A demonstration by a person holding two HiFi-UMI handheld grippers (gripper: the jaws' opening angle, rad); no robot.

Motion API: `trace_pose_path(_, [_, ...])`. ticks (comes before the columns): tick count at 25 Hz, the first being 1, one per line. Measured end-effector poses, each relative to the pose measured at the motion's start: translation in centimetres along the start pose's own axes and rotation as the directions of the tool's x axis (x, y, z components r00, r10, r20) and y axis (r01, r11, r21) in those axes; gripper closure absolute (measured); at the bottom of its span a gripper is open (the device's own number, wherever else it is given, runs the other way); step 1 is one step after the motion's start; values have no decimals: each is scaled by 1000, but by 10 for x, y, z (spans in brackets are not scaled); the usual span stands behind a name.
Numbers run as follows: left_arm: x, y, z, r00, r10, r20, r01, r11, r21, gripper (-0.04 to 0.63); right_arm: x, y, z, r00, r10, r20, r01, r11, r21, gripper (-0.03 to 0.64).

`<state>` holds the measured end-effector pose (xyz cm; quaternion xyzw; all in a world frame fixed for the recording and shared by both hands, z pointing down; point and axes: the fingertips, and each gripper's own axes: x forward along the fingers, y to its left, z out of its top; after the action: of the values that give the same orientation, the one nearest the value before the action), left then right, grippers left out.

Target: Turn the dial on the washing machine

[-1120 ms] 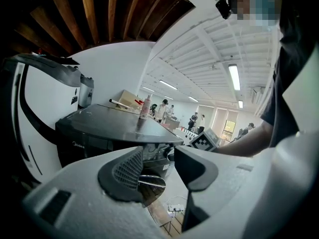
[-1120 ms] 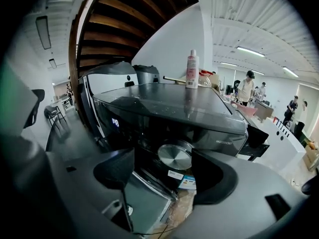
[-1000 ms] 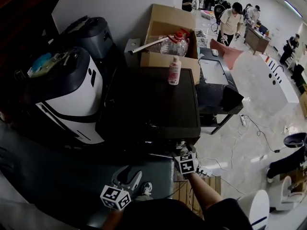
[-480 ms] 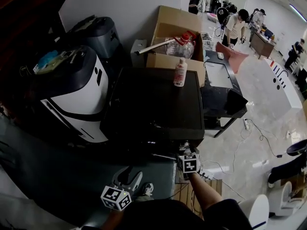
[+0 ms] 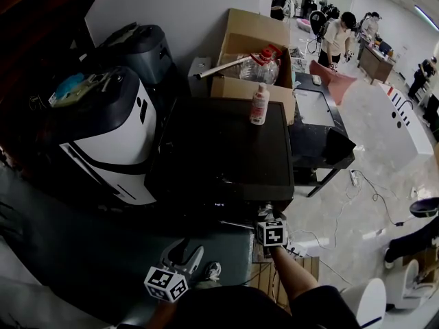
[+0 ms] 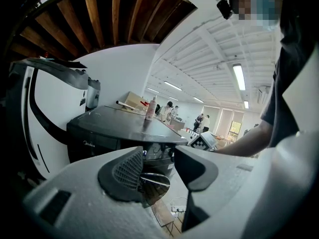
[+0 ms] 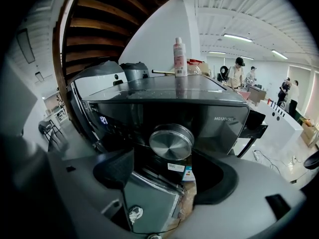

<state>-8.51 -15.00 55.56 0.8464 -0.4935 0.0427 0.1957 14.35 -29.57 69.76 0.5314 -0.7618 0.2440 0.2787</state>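
Note:
The black washing machine [image 5: 219,149] fills the middle of the head view. Its round silver dial [image 7: 171,142] sits on the dark front panel, seen in the right gripper view. My right gripper [image 7: 167,176] is open and faces the dial, which lies just ahead of the gap between the jaws and is not gripped. In the head view the right gripper [image 5: 271,228] is at the machine's front right corner. My left gripper [image 5: 180,266] hangs lower left, away from the machine. It is open with nothing in it, and its ribbed pad [image 6: 127,171] shows.
A pink-and-white bottle [image 5: 259,104] stands on the machine's lid near the back. Cardboard boxes [image 5: 250,40] sit behind it, and a white-and-black appliance [image 5: 103,129] stands close at the left. A wooden pallet [image 5: 264,273] lies below the front. Cables [image 5: 363,184] trail across the floor at right.
The right gripper has edged slightly right along the machine's front corner. The head view has shifted a little. The left gripper has stayed in place.

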Motion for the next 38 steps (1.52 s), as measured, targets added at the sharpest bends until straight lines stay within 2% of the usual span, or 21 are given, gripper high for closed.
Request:
trace_pose_path(6, [1,1,8,1000,3,4,-3,1000,4,402,-28,0,10,998,4,64,-6,999,35,285])
trace_pose_path(11, [13,-19,12,999,-42,10,42,999,21,403,-77,5,16,987,43,155,-48,999,24,322])
trace_pose_path(18, [20,-58,7,996,-89,22,88,995,38,412,-153,7,18,954,96,285,-109,994,30,374])
trace_pose_path(25, [16,-97,-12,995,-104,7,104,994,44,423,-217,8,9,920,133,370,-154,988,30,420])
trace_pose_path(31, [15,-126,-23,994,-109,7,109,992,64,457,-258,6,-1,892,149,427,-180,983,32,503])
trace_pose_path(38, [10,-149,-35,996,-93,10,92,992,92,556,-282,4,-14,877,183,444,-201,980,-8,584])
